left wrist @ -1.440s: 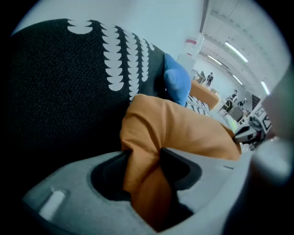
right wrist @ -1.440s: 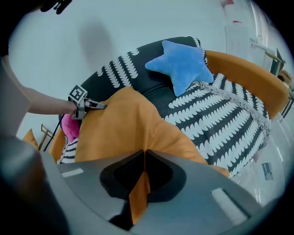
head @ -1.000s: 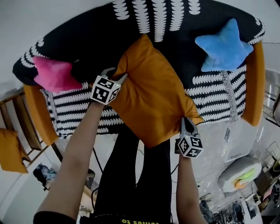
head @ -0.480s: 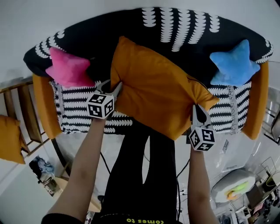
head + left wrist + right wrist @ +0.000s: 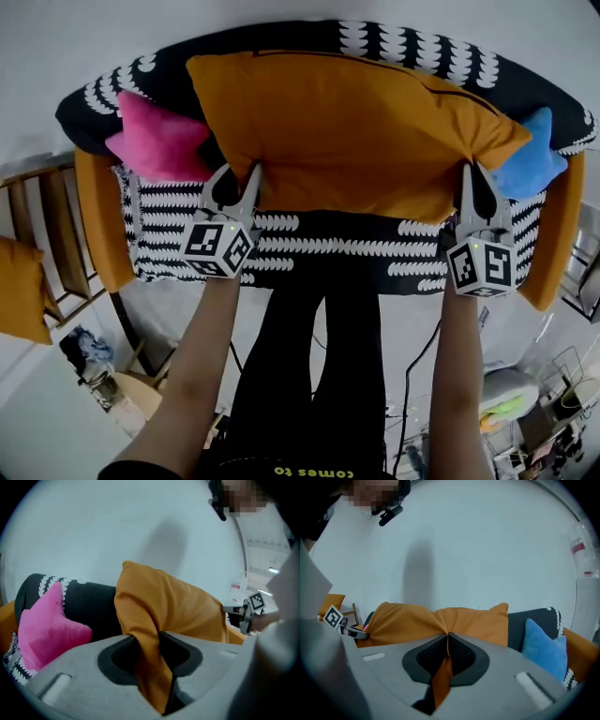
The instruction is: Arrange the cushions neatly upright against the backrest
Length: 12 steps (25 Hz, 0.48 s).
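- While both bare forearms reach forward from the bottom of the head view, the left arm (image 5: 202, 356) slants up from 7 o'clock and the right arm (image 5: 459, 375) rises almost straight from 5 o'clock.
- The left gripper (image 5: 239, 178) is clenched on the cushion (image 5: 347, 131) at its lower left corner, with a thick fold of orange cloth between the jaws.
- The right gripper (image 5: 473, 178) pinches the lower right corner, its jaws nearly together on a thin fold.
- The cushion stretches wide between the two grippers at 12 o'clock, its long side level, in front of the dark backrest (image 5: 291, 37).
- The pink star (image 5: 159, 145) sits at 10 o'clock, just beside the cushion's left end.
- The blue star (image 5: 534, 159) lies at 3 o'clock, partly hidden behind the cushion's right corner.
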Each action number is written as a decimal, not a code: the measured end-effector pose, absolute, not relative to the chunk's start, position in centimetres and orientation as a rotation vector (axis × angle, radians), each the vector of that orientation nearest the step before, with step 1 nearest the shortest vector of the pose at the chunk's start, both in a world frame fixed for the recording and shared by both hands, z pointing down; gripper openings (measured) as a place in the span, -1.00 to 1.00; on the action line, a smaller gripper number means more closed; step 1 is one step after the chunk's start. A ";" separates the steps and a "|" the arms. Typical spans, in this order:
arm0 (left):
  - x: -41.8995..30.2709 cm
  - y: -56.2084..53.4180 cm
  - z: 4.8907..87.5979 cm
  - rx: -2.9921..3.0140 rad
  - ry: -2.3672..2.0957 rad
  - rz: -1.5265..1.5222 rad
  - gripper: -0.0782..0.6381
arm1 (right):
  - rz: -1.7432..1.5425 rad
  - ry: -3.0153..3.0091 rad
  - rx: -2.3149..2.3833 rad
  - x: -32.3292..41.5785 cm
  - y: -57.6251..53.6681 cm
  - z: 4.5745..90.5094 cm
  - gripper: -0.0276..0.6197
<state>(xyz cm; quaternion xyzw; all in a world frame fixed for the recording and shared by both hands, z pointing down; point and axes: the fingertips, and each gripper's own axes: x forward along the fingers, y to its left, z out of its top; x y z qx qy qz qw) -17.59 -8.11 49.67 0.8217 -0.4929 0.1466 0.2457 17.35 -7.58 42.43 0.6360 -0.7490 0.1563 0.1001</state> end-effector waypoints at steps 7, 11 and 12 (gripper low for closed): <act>-18.1 -10.7 53.8 2.223 -1.364 0.475 -0.31 | 0.390 -2.193 1.697 17.0 -10.1 45.2 -0.83; -18.5 -11.0 56.6 2.232 -1.265 0.493 -0.21 | 0.380 -2.198 1.647 16.8 -11.0 47.3 -0.78; -18.7 -11.0 56.7 2.231 -1.258 0.489 -0.18 | 0.376 -2.187 1.656 16.8 -11.3 47.5 -0.76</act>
